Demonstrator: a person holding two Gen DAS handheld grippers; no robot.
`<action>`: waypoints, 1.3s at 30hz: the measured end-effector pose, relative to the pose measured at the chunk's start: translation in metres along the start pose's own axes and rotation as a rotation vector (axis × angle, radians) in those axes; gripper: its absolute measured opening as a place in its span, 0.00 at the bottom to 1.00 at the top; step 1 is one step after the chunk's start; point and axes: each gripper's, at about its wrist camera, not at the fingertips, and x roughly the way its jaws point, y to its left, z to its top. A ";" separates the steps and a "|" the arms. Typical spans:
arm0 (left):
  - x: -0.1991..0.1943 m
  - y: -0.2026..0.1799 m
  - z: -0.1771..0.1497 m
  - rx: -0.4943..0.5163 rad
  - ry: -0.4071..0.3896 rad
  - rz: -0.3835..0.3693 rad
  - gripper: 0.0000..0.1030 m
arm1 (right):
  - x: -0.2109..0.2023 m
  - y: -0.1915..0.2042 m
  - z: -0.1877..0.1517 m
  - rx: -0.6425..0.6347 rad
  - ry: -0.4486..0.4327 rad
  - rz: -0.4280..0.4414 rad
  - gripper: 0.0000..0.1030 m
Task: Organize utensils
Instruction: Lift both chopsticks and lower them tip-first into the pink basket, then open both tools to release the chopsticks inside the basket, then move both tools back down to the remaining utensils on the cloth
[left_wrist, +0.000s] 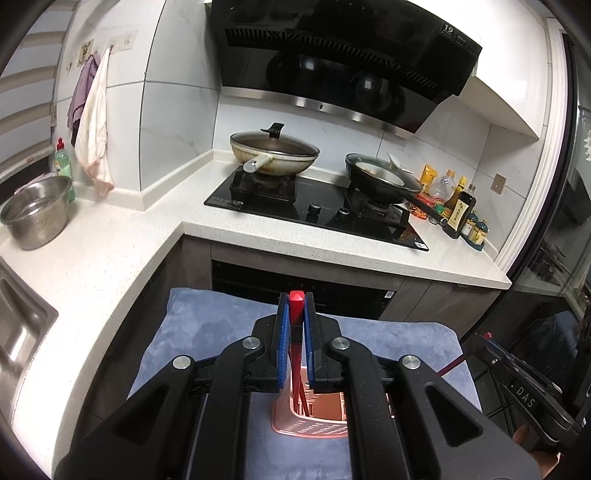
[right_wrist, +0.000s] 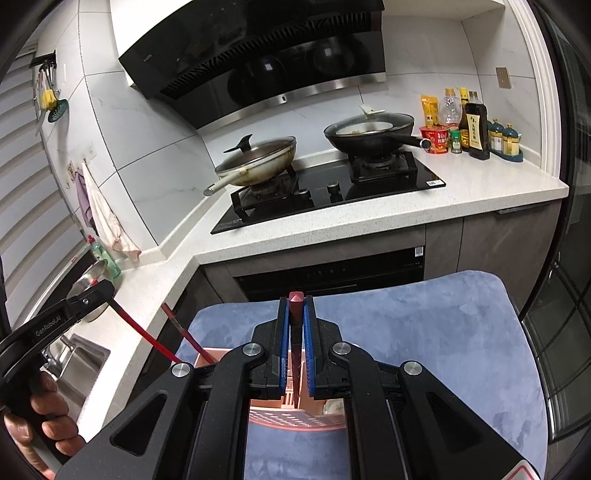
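My left gripper is shut on a red chopstick that runs down into a pink perforated utensil holder on a blue-grey cloth. My right gripper is shut on a dark red chopstick above the same holder. In the right wrist view the left gripper holds its red chopstick slanting into the holder, and another red chopstick stands in it. In the left wrist view the right gripper shows at the right edge with its chopstick.
A white L-shaped counter carries a steel colander, a sink, a black hob with two lidded pans, and sauce bottles. A range hood hangs above. An oven front lies below.
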 end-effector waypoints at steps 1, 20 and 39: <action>-0.001 0.001 -0.001 -0.006 -0.007 0.005 0.07 | -0.001 0.000 -0.001 0.000 -0.006 -0.005 0.08; -0.048 0.013 -0.019 -0.006 -0.014 0.046 0.30 | -0.057 0.008 -0.026 -0.036 -0.022 -0.021 0.24; -0.105 0.023 -0.148 0.063 0.141 0.067 0.30 | -0.111 0.002 -0.182 -0.086 0.211 -0.046 0.24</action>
